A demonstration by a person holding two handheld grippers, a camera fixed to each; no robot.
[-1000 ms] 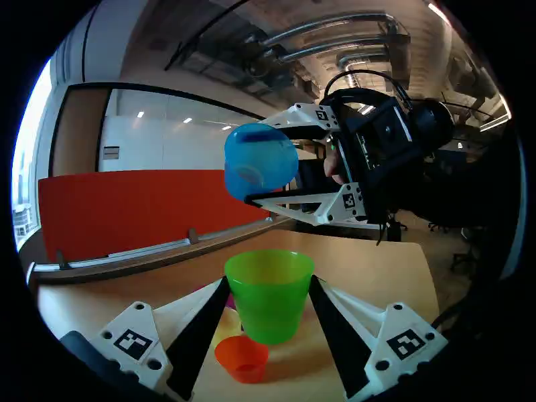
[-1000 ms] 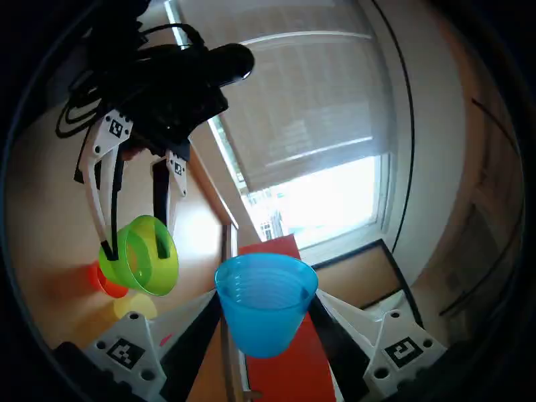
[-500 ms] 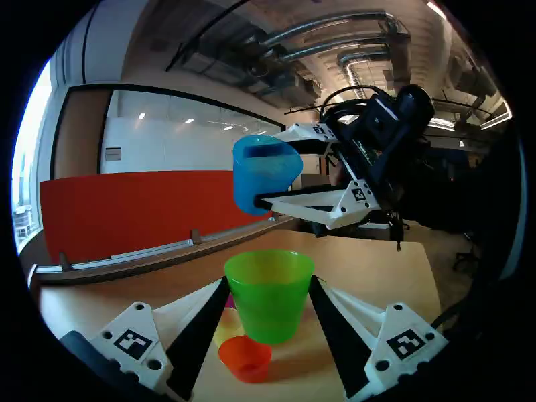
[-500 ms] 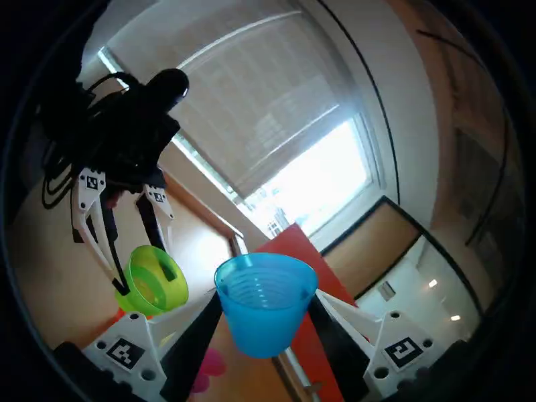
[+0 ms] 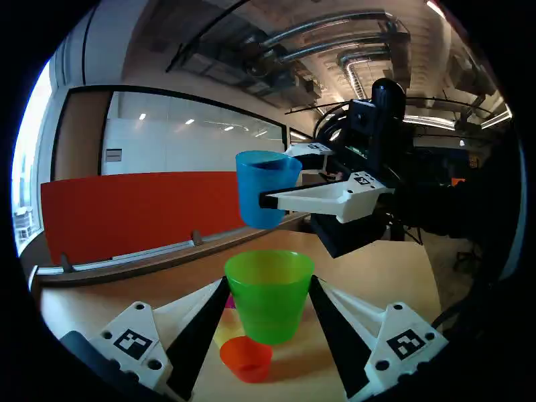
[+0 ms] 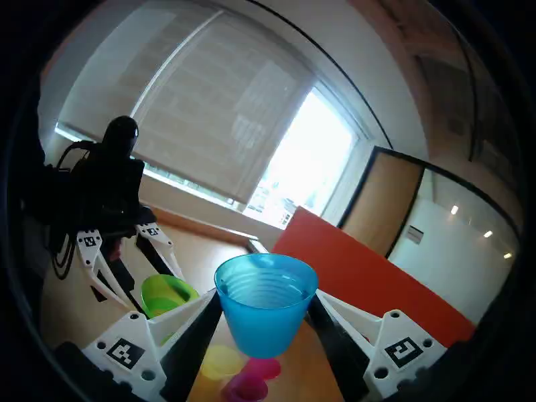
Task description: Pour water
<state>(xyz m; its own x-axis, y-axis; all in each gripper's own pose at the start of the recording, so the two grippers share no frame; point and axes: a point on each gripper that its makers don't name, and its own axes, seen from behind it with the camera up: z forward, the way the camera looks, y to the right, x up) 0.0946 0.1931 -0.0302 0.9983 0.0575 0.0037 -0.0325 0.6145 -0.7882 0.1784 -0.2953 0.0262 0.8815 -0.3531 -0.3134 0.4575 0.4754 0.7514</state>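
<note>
While my left gripper (image 5: pixel 269 287) has kept almost the same pose over the last second, the right side has changed much. On the left, the jaws are closed narrowly on the translucent green plastic cup (image 5: pixel 269 305), both fingers pressing its sides, and the cup is held upright over the light wooden table (image 5: pixel 375 264). Below it on the table I see a small orange plastic cup (image 5: pixel 246 360) and, just beside that, part of a pale yellow plastic cup (image 5: pixel 226 329); both are apart from the green one.

Moving to the right and higher, the blue plastic cup (image 5: pixel 266 187) is gripped between the two fingers of my right gripper (image 5: pixel 271 177). One second ago this cup was tipped strongly, with its mouth turned down toward the green cup. Half a second ago it was only leaning. Now it is upright again, above the green cup and not touching it. I judge that the pouring stroke is finished and the blue cup is being brought back.

In the right gripper view the inside of the blue cup shows only rings, so I cannot say surely if any water remains, nor how much arrived in the green cup. If the transfer is complete, what remains is to set both cups down.
</note>
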